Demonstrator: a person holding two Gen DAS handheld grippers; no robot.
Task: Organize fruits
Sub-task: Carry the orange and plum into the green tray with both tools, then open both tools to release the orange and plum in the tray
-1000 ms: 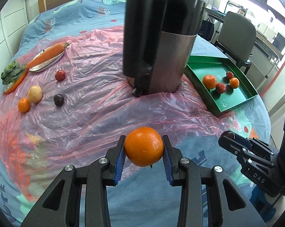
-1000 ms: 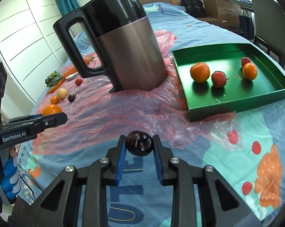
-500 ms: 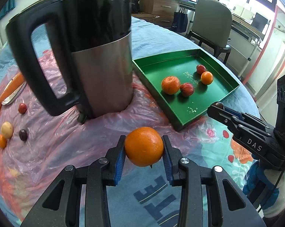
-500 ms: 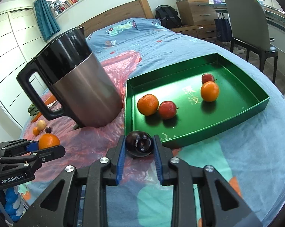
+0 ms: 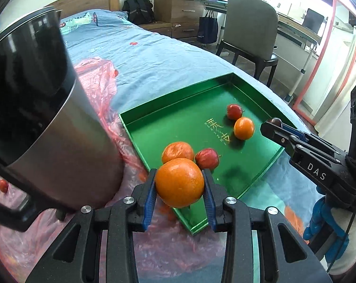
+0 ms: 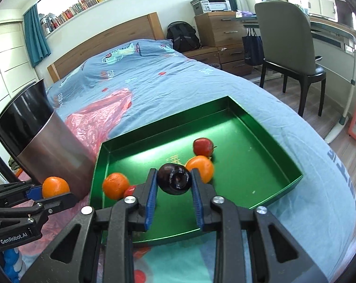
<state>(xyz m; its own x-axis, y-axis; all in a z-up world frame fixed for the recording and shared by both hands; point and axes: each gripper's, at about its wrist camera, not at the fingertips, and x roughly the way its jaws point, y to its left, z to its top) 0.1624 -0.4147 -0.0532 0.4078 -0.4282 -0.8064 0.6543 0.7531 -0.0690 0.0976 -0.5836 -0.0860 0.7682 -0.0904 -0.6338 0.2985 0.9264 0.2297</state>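
2 grippers each hold 1 fruit above a bed (image 6: 154, 80) with a blue cover. The big steel jug (image 5: 43, 122) fills the left side of the left wrist view and stands on pink plastic wrap (image 5: 100, 82). Just beside it, in the middle of that view, lies the green tray (image 5: 178, 122). 4 fruits sit inside the tray: a big orange (image 5: 177, 151) touching a small red fruit (image 5: 207, 158), and farther back a small orange (image 5: 244, 128) touching another red fruit (image 5: 234, 111).

At the bottom middle of the left wrist view, the left gripper (image 5: 179, 186) squeezes an orange (image 5: 179, 182) between its blue pads, over the near corner of the tray. At the bottom middle of the right wrist view, the right gripper (image 6: 173, 185) squeezes a dark plum (image 6: 174, 178) between its blue pads, over the tray's near side.
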